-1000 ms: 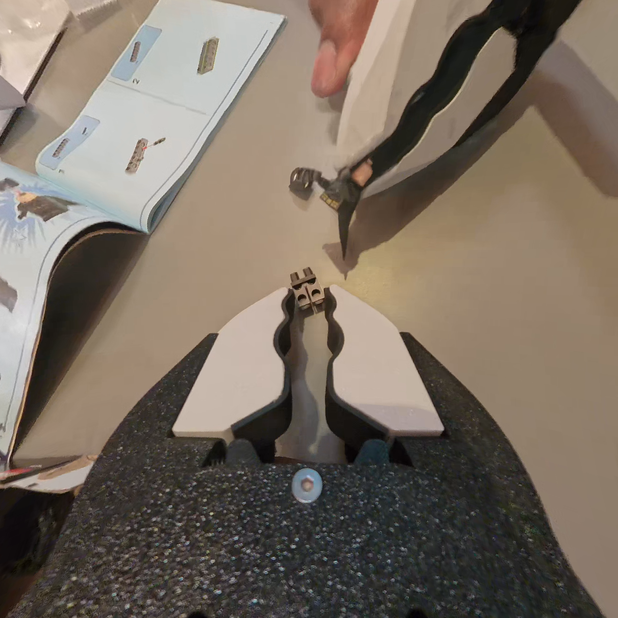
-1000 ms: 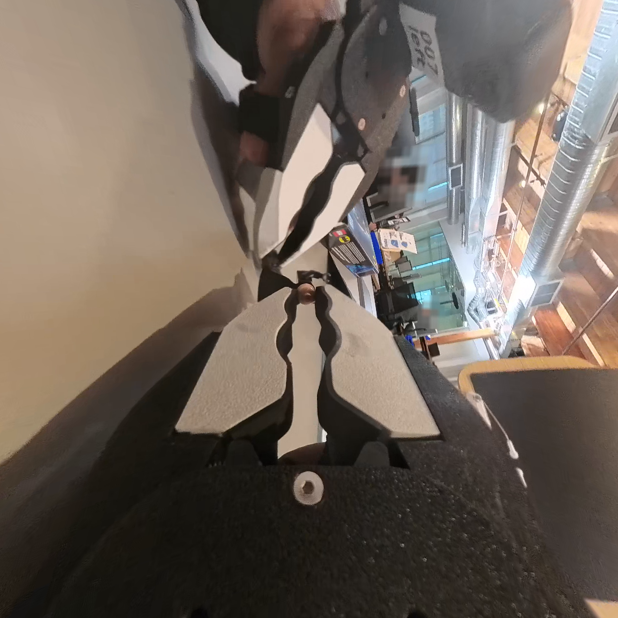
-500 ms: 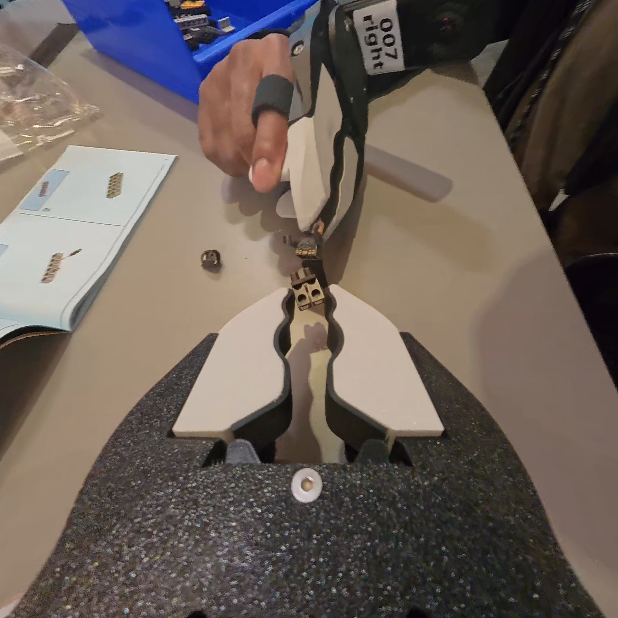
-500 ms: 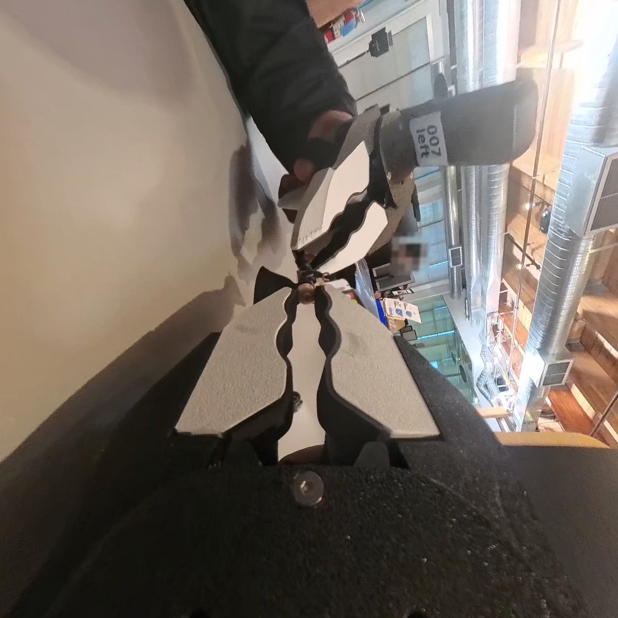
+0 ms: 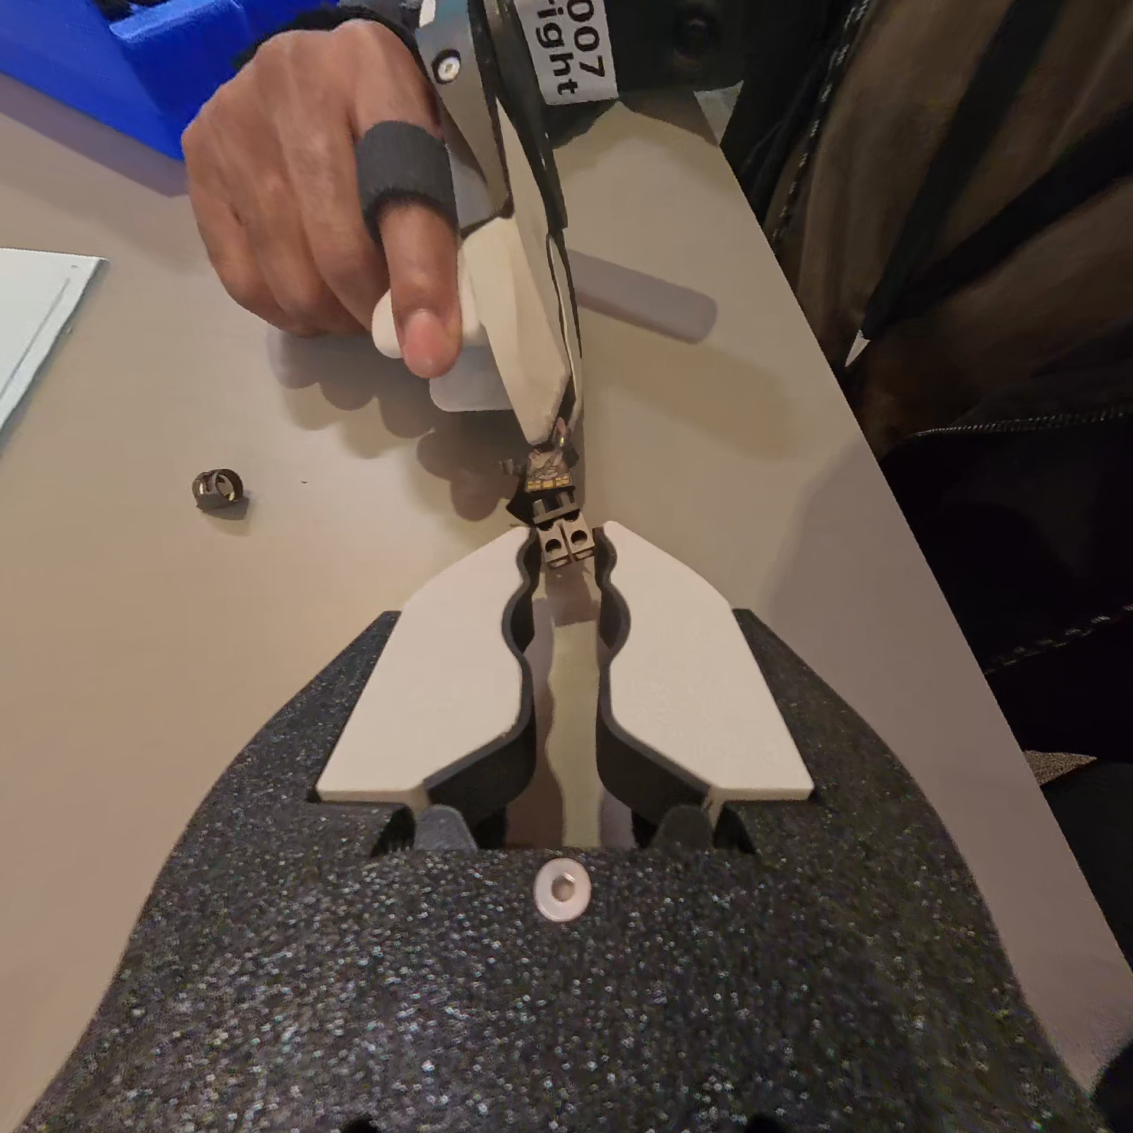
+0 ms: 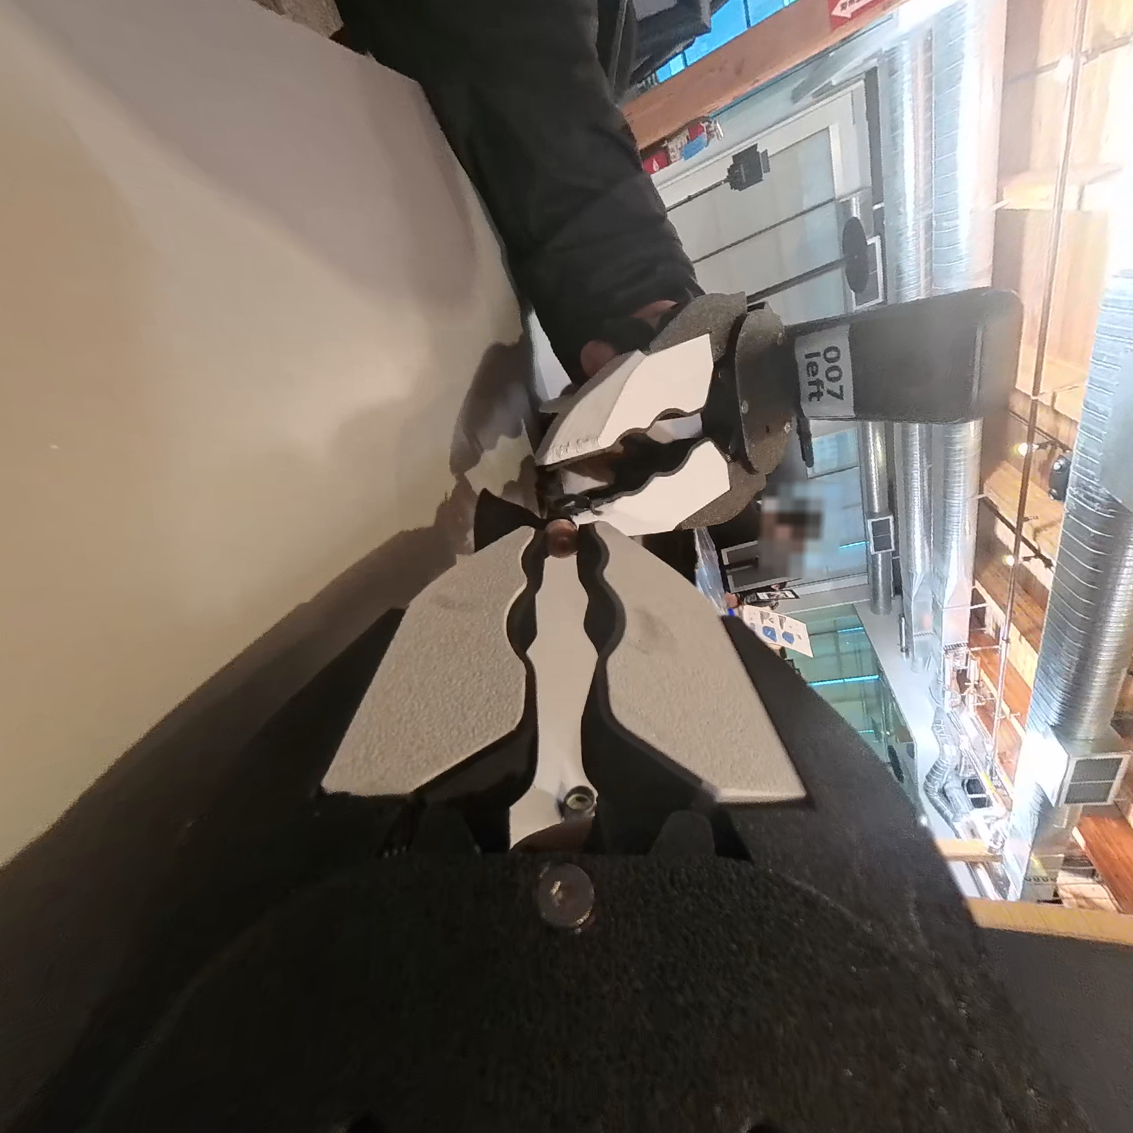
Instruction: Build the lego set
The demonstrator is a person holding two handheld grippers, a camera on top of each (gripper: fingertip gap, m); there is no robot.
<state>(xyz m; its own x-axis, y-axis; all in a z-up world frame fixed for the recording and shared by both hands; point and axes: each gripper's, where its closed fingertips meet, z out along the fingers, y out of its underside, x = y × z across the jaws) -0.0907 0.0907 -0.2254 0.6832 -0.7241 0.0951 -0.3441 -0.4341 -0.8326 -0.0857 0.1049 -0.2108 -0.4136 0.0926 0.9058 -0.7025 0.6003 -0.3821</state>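
Minifigure legs [image 5: 565, 542], grey, pinched between tips of left gripper [image 5: 567, 545], pads pressing both sides, above beige table [image 5: 184, 613]. Minifigure torso [image 5: 547, 469] with black cape sits right on top of legs, its round head end clamped in tips of right gripper [image 6: 559, 539], which comes down steeply from above, almost tip to tip with left gripper. Right hand [image 5: 306, 202] wraps its grip, index finger in black loop, extended down along white finger. Left of legs on table: small dark helmet piece [image 5: 217, 488]; farther left, booklet edge [image 5: 37, 319]; beyond hand, blue bin [image 5: 92, 73].
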